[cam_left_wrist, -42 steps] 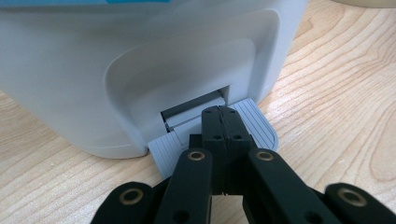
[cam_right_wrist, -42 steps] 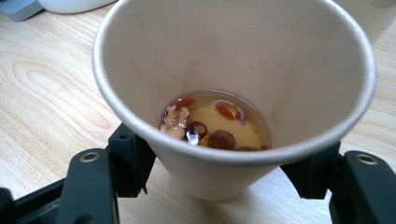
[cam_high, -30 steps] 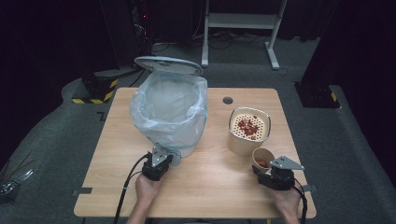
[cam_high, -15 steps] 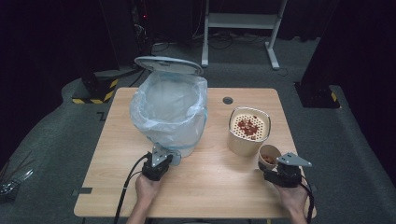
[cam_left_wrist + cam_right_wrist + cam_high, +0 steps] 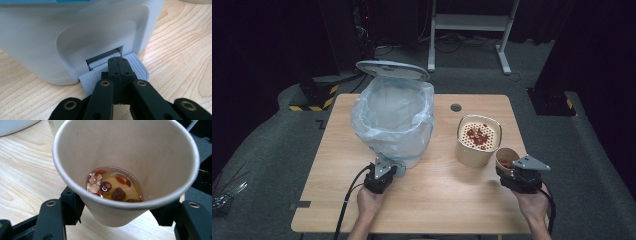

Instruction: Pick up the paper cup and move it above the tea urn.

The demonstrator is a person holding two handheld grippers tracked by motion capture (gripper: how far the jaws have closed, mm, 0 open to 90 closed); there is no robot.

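A white pedal bin [image 5: 394,120] lined with a clear plastic bag stands at mid-left on the table, its lid [image 5: 392,70] raised. My left gripper [image 5: 391,170] is shut, and its tips [image 5: 117,65] press down on the grey pedal [image 5: 137,67] at the bin's base [image 5: 50,37]. My right gripper [image 5: 511,172] is shut on a brown paper cup [image 5: 506,159], its jaws having just closed tighter on it. The cup [image 5: 125,152] is upright, with a little amber liquid, red berries and brown bits at the bottom. One black finger [image 5: 71,205] shows at each side of it.
A beige container [image 5: 478,140] topped by a perforated strainer with red bits stands just left of the cup. The wooden table [image 5: 437,200] has a round cable hole [image 5: 455,107] at the back. Dark floor, cables and a desk frame lie beyond.
My right gripper has lifted the paper cup off the table and carried it a little to the right. The left gripper stays on the pedal, with the lid still raised.
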